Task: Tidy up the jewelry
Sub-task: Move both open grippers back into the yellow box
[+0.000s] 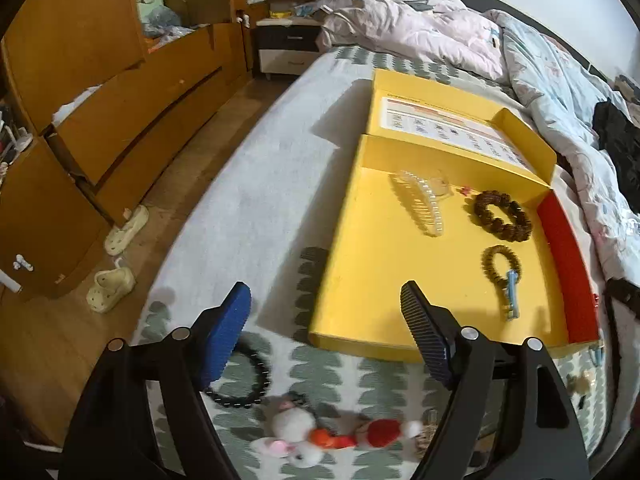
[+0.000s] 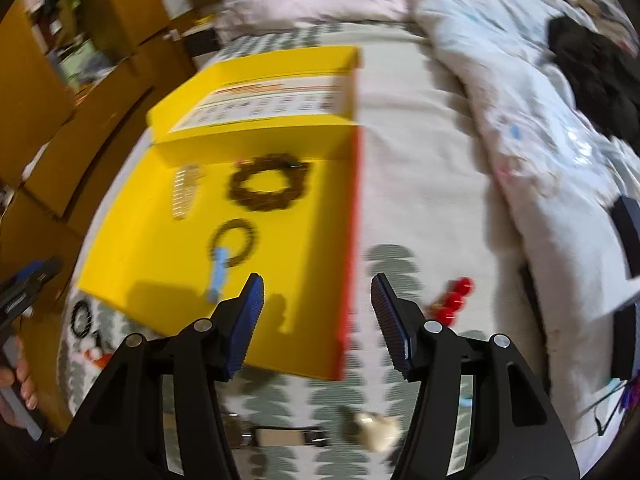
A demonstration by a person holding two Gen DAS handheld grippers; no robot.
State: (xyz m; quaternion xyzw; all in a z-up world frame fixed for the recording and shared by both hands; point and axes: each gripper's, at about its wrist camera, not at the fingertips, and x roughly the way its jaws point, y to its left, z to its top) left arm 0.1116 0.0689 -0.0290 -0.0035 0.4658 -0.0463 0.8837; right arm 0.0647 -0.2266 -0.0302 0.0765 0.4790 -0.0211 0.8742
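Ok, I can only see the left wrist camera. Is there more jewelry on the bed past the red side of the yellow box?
Observer: Yes. A string of round red beads lies on the patterned bedspread, just outside the red wall of the yellow cardboard box.
Operator: Is the other tool holding anything?
Observer: No. The right tool is open and empty, over the box's near corner on the red side.
Operator: Is anything lying closer to it?
Observer: A flat silvery bar-shaped clip lies on the bedspread between its arms. It is blurred, so I can't tell more.
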